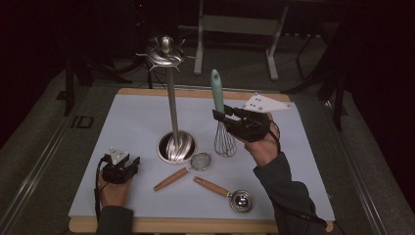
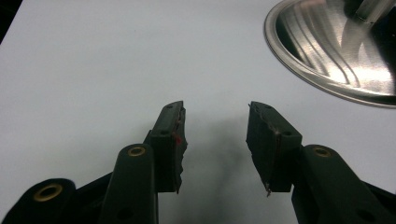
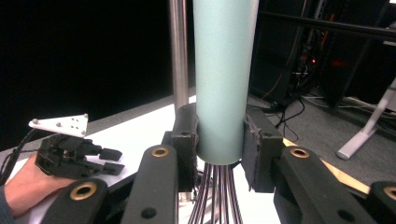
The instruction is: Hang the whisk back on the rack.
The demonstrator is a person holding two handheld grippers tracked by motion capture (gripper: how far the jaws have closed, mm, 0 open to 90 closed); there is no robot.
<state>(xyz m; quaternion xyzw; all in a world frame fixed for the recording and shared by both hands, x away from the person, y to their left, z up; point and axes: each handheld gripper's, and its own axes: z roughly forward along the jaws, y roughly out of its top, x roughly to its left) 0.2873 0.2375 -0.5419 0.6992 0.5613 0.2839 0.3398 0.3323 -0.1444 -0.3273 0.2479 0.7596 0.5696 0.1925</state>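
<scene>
The whisk (image 1: 221,125) stands upright over the white mat (image 1: 132,122), its pale green handle (image 3: 223,79) up and its wire loops hanging down, close above the mat or just touching it; which of the two the pictures do not settle. The right gripper (image 1: 222,116) holds it from the side: in the right gripper view both jaws are clamped on the lower end of the handle, just above where the wires leave it. The right hand (image 1: 264,144) reaches in from the right side of the mat.

Just left of the whisk stands the metal rack (image 1: 172,98), a thin pole rising from a round shiny base (image 2: 336,51) to a ring of hooks at the top. In front of the base lie a small strainer (image 1: 183,172) and a measuring spoon (image 1: 227,193), both with wooden handles, near each other but apart.

The left gripper (image 1: 128,164) rests low on the mat at its near left, well apart from the whisk. Its jaws stand apart with only bare mat between them, and the base lies ahead to their right.
</scene>
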